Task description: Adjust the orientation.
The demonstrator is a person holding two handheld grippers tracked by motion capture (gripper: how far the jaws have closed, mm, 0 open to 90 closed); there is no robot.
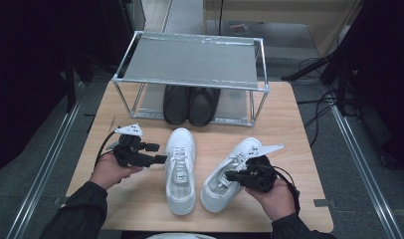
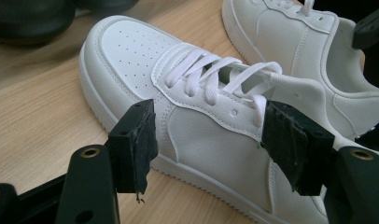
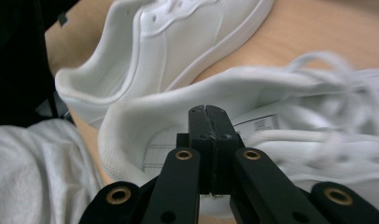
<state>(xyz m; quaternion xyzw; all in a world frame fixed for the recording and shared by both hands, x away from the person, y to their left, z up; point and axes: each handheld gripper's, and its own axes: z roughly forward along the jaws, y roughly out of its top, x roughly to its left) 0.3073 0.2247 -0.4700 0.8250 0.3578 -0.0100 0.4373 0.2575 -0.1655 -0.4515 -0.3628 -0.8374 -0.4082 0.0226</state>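
Note:
Two white sneakers lie side by side on the wooden table [image 1: 289, 139]. My left gripper [image 1: 156, 153] is beside the left sneaker [image 1: 180, 169]. In the left gripper view this gripper [image 2: 211, 140] is open, its pads flanking the side of the left sneaker [image 2: 131, 51] without pressing on it. My right gripper [image 1: 230, 175] is at the heel opening of the right sneaker [image 1: 240, 152]. In the right gripper view its jaws [image 3: 209, 114] are shut, pads pressed together with nothing visible between them, just in front of that sneaker's padded collar [image 3: 178, 98].
A metal-framed shoe rack [image 1: 190, 59] stands at the back of the table, with a pair of black shoes [image 1: 190, 104] on its lower shelf. The left sneaker [image 3: 178, 37] lies beyond the right one. The person's white clothing [image 3: 29, 163] is close by.

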